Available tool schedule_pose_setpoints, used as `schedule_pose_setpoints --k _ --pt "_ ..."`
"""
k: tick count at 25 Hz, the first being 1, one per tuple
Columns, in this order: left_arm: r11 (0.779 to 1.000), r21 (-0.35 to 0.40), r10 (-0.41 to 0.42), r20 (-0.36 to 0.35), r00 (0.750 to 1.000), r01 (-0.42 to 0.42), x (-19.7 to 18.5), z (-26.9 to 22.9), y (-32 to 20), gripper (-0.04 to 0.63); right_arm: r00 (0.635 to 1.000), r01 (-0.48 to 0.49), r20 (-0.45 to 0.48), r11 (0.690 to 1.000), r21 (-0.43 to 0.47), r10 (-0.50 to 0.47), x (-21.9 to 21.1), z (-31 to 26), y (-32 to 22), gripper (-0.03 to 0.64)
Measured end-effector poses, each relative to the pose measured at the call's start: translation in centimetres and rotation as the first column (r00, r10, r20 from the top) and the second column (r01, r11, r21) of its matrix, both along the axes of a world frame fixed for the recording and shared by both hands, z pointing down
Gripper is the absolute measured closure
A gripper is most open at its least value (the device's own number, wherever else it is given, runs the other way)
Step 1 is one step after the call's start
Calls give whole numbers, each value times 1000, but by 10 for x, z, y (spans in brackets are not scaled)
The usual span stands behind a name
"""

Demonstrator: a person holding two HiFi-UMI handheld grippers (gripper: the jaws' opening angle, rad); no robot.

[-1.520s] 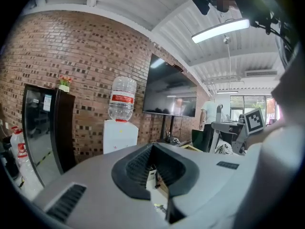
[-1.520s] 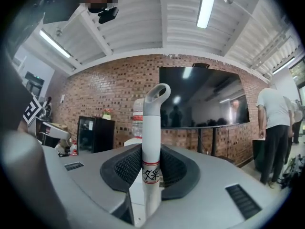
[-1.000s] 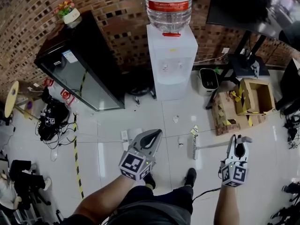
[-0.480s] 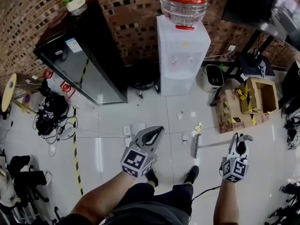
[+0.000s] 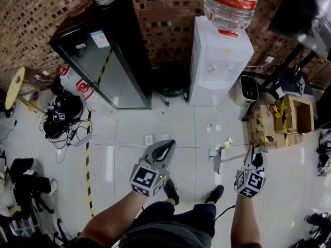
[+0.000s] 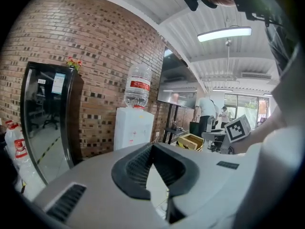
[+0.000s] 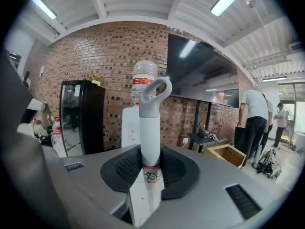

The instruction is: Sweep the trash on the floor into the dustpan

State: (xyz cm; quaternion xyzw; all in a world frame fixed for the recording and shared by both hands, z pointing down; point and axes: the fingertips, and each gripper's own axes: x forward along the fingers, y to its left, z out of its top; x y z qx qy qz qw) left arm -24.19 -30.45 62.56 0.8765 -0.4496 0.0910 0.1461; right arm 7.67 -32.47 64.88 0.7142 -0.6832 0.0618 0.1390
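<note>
- Three small scraps of trash [image 5: 208, 128] lie on the glossy tiled floor [image 5: 129, 164] ahead of the person's shoes. One is out toward the water dispenser [image 5: 220, 61], and two are just beside the broom head [image 5: 217, 162].
- They look like crumpled paper, so they are probably very light. They are likely to skid or flutter on the smooth tile if struck hard, so short, low strokes should suit them better than a flick.
- The scraps need no gripping, since the broom does the work. Its white handle [image 7: 151, 128] looks like stiff, smooth, light plastic.
- The right tongs [image 5: 256, 156] are pinching that handle a little below its hanging loop, with the shaft upright between the pads. So high a hold gives reach but less pressure at the bristles.
- The left tongs [image 5: 166, 148] are pressed together, tips meeting, with nothing between them.
- The trash lies forward of both tongs, nearer the right pair and slightly to their left.
- A thin pale rod on the floor runs to a grey wedge [image 5: 81, 140] well left of the scraps. It may be the dustpan, but it is too small to be sure.
</note>
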Motion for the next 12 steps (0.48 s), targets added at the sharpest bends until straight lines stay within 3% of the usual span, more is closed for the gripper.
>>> schedule_pose_setpoints --k 5,12 --pt "997 6 -71 -9 997 71 -54 -4 4 568 998 60 27 997 -51 -59 -79 9 -12 511" --pt "980 9 -197 -24 980 197 -133 -2 27 568 993 70 105 993 -100 -59 -176 12 -28 506"
